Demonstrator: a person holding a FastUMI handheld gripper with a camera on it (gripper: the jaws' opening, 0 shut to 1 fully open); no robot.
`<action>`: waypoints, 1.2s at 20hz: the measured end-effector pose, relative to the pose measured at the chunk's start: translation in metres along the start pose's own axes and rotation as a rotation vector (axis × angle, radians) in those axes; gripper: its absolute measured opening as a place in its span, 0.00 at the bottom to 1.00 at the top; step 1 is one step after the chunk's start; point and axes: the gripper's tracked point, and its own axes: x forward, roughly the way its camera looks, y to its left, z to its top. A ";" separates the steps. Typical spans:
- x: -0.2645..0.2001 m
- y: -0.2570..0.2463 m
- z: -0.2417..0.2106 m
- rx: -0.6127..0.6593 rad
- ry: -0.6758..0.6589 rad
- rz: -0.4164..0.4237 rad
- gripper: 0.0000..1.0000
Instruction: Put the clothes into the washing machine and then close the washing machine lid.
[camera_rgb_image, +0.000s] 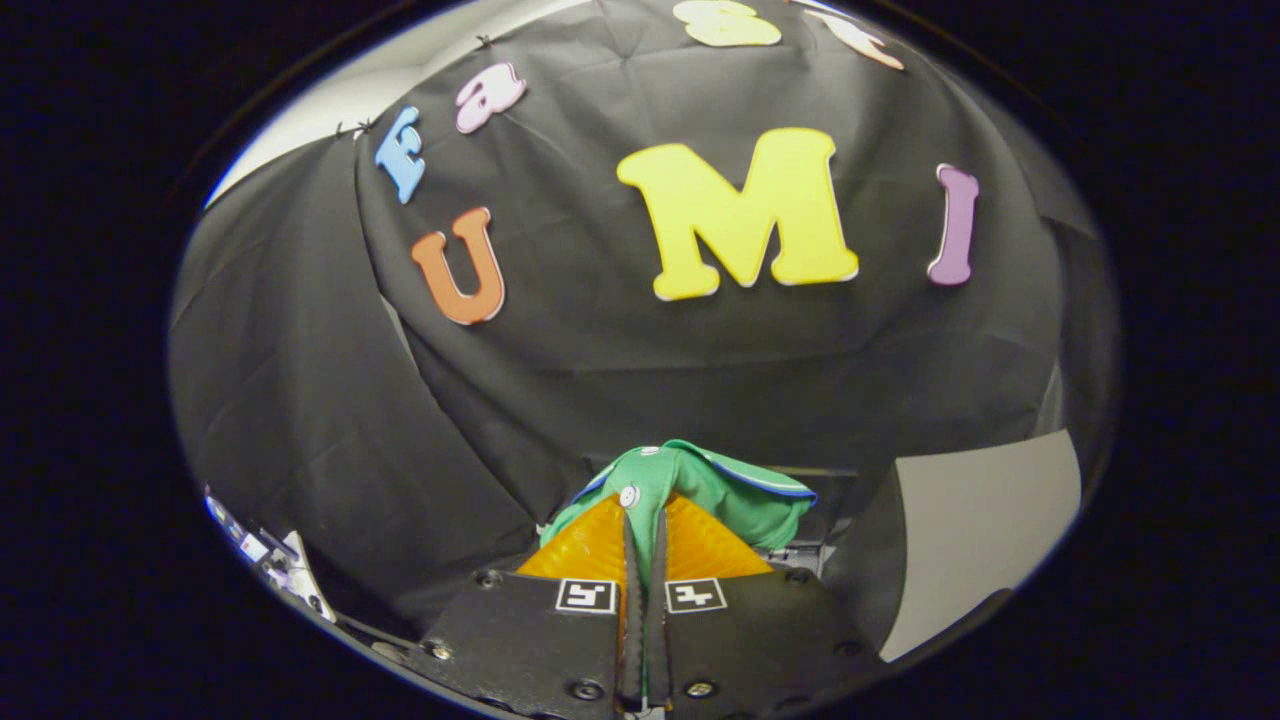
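Gripper (643, 520) with fingers drawn nearly together, pinching a green garment (700, 480) that bunches between and just ahead of the fingertips against the black cloth wall (600, 350), its lower part hidden behind the fingers.

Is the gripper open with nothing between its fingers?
No. The gripper is shut on the green garment, pinched between both fingers.
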 end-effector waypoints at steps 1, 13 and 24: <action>0.011 0.000 -0.010 0.010 0.027 -0.001 0.05; 0.116 -0.026 -0.111 0.074 0.292 -0.060 0.05; 0.164 -0.058 -0.167 0.141 0.474 -0.141 0.05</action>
